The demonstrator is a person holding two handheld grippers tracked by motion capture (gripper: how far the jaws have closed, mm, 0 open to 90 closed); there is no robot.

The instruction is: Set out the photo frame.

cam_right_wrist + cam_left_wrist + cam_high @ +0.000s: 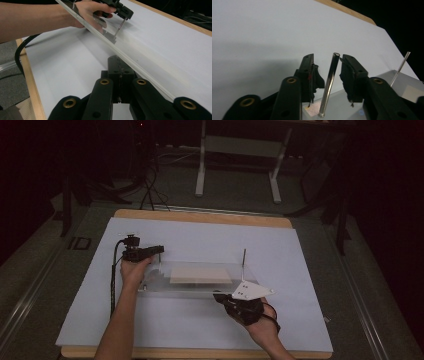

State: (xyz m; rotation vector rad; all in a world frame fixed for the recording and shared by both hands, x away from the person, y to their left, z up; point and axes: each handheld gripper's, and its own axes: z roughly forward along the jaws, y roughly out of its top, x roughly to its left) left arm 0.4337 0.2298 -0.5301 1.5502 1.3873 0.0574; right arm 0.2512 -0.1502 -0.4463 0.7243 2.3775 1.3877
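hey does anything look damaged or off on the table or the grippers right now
The black padding on the left gripper looks torn and ragged, with loose shreds hanging beside the metal rod. The rod also leans slightly rather than standing straight in the clear plate.

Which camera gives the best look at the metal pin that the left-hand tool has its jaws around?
The left gripper view: the metal pin stands close up between the open jaws of the left gripper, planted in the clear plate. The high view shows it as a short dark line under the gripper; the right gripper view shows it small and far off.
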